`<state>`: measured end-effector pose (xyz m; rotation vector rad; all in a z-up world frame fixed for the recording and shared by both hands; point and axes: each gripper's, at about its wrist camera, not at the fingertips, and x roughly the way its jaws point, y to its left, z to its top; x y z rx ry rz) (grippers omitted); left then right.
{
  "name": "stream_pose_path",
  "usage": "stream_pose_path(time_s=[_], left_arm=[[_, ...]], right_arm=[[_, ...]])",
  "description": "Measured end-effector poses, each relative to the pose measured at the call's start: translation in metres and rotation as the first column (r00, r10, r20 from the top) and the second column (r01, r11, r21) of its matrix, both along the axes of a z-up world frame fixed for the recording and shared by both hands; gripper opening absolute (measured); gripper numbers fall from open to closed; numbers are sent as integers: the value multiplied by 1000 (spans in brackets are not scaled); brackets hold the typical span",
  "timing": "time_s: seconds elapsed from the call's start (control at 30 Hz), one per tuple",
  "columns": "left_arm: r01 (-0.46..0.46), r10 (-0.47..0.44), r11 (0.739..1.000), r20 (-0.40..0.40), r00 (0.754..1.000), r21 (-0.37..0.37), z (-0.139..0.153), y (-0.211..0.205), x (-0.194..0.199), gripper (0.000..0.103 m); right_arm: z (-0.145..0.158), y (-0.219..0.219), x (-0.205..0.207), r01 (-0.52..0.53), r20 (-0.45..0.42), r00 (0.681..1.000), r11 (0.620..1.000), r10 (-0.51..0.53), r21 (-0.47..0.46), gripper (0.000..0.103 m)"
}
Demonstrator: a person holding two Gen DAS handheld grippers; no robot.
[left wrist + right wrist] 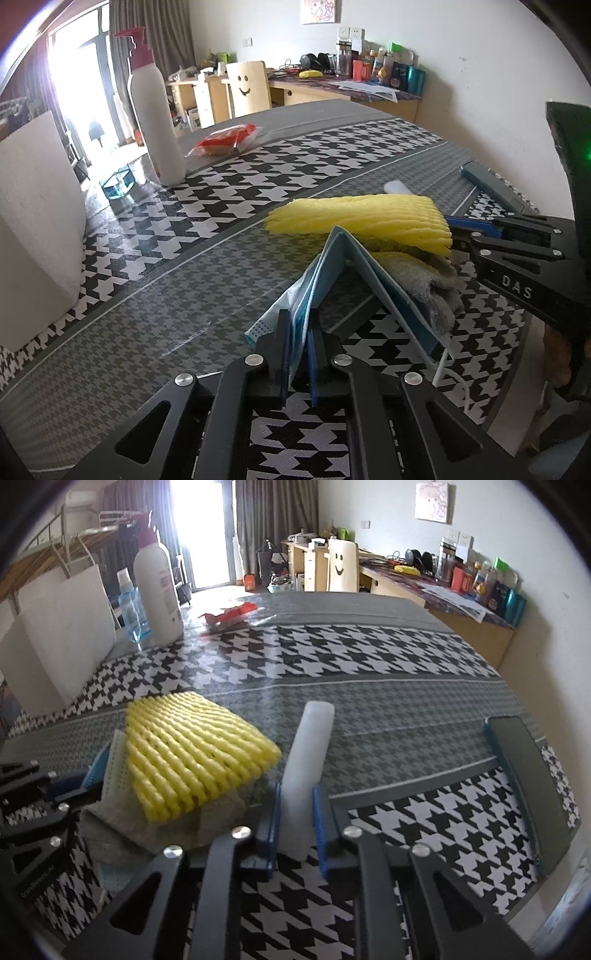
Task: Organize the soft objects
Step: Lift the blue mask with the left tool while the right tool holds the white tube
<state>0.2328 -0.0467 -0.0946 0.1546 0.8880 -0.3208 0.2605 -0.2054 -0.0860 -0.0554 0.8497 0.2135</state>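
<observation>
Two grippers work over a table (207, 266) covered in a glossy houndstooth cloth, large black-and-white checks alternating with bands of fine grey weave. The left gripper (299, 354) is clenched on a folded blue face mask (332, 273), a thin pleated sheet that rises from the pads in a tent-like peak; its white ear loop (448, 373) trails down at the right. The right gripper (295, 823) grasps a white foam stick (308, 753), a smooth, matte, rounded bar that stands up between the blue ribbed pads (321, 834) and tilts away from the camera.

Just beyond the mask lies a small heap of soft things: a yellow foam net sleeve (365, 218), ridged and springy with a lattice of open cells, rests on a grey knitted cloth (424, 284), fuzzy and crumpled. In the right wrist view the mask's dotted edge shows beside the sleeve's left side.

Containers stand at the far left of the table. A tall white pump bottle (155, 122) with a red dispenser head is opaque, so its contents cannot be told. Next to it, a clear blue bottle (131, 609) holds blue liquid. A sealed red plastic packet (225, 138) lies flat behind them, with something pale inside. A white slab (37, 221), smooth and block-like, leans at the left edge, and a dark teal case (528, 790) lies at the right.
</observation>
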Motion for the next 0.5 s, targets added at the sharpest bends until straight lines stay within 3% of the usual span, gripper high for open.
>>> stream_pose_path(time_s=[0.5], left_arm=[[-3, 5, 1000, 97, 995, -23, 33, 1, -25, 7]], right_arm=[[24, -22, -20, 41, 73, 996, 998, -45, 55, 16]])
